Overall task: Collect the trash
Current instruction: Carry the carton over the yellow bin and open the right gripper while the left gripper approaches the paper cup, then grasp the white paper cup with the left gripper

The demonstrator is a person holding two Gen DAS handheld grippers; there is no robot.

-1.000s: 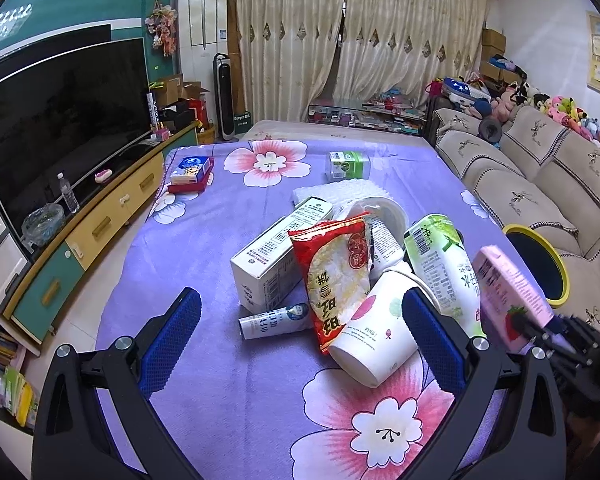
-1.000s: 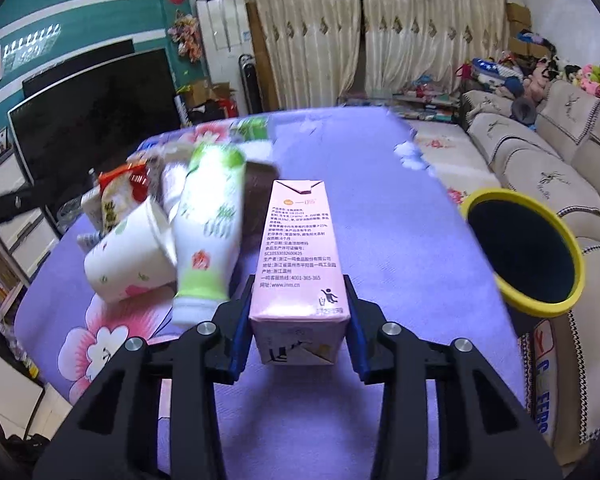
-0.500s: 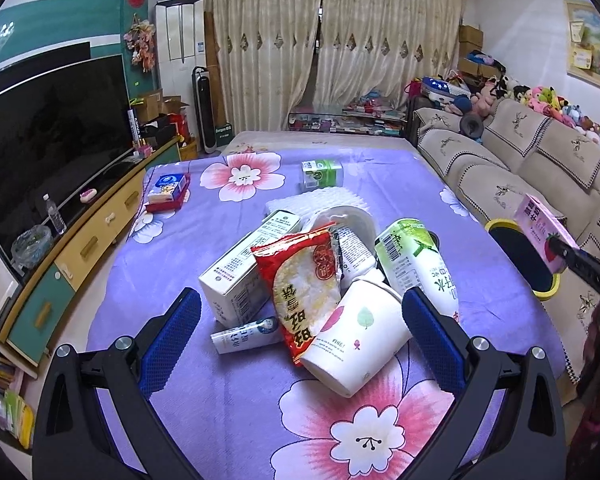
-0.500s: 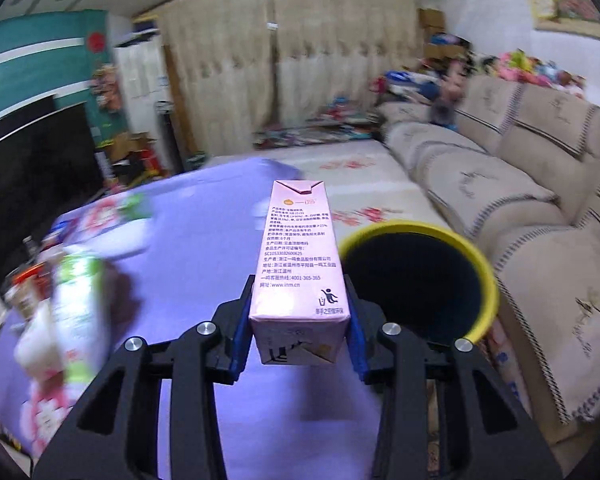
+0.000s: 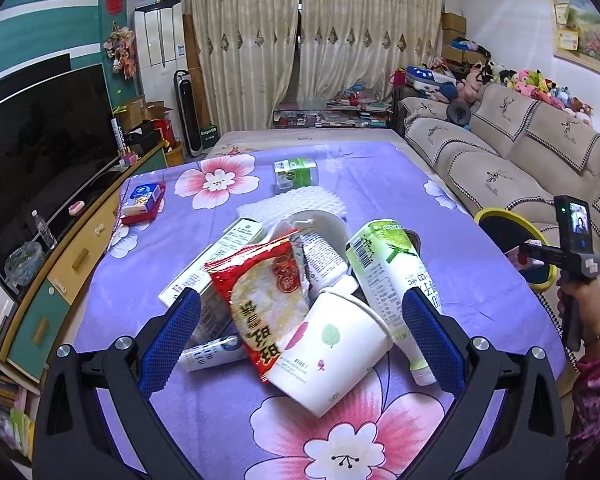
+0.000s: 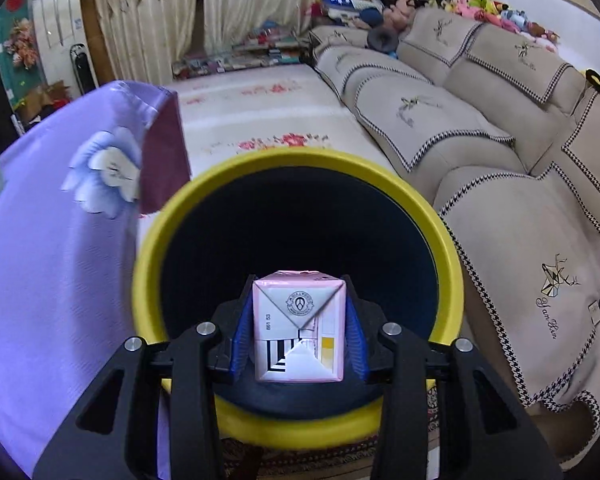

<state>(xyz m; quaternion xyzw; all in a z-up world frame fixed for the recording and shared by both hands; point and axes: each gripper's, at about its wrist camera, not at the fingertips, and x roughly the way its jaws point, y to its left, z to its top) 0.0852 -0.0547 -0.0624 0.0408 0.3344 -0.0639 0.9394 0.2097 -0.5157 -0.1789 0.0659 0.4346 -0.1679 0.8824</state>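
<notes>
Right gripper (image 6: 299, 338): blue ribbed pads pinching a boxy pink carton (image 6: 299, 326), folded end facing the camera, poised over the dark round mouth of a yellow-rimmed bin (image 6: 296, 168). Left gripper (image 5: 300, 330): jaws spread wide, hovering above a heap with crinkled red snack bag (image 5: 268, 300), white paper cup (image 5: 332, 356), green-white bottle (image 5: 392, 284) on glossy purple floral cloth (image 5: 380, 184).

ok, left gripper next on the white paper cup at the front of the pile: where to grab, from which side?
Judging by its pose, across the body. The paper cup lies on its side atop the heap, rim up toward the snack bag, base nearest the open left gripper. Come from above and in front, fingers straddling the tapered wall mid-length.
</notes>
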